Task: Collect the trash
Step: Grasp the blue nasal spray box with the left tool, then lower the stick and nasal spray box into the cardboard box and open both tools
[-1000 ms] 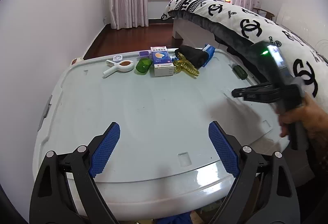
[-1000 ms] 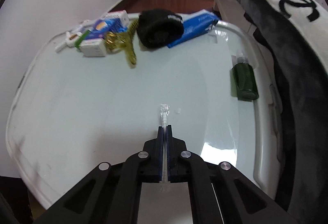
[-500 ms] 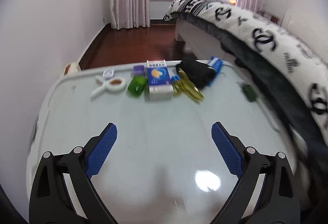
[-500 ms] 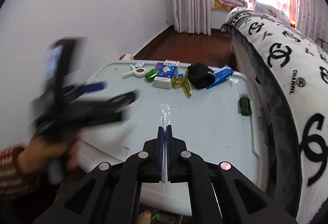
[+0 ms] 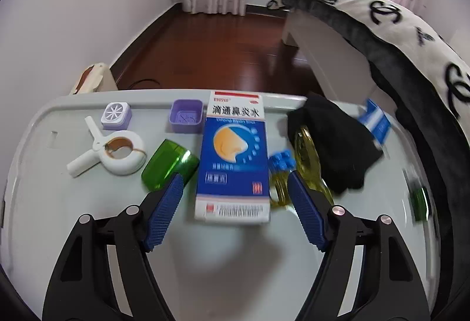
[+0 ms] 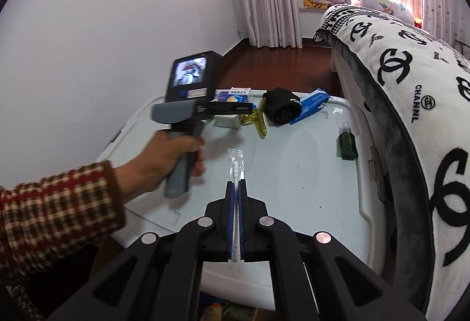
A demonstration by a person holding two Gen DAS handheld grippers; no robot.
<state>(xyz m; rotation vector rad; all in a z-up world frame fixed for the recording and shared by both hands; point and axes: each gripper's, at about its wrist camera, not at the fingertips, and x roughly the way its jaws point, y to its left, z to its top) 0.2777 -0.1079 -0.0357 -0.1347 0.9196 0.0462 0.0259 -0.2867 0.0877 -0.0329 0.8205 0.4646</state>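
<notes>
Left gripper [image 5: 233, 194] fingers spread, straddling medicine box [image 5: 233, 158], long axis straight ahead, frame centre; right gripper [image 6: 236, 188] clenched on wrapped swab [image 6: 236, 171].

Medicine box [image 5: 233, 156] reads "滴通鼻炎水"; blanket [image 6: 411, 77] reads, seemingly, "CHANNL".

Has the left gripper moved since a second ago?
Yes. The left gripper has advanced across the lid and now brackets the blue medicine box.
</notes>
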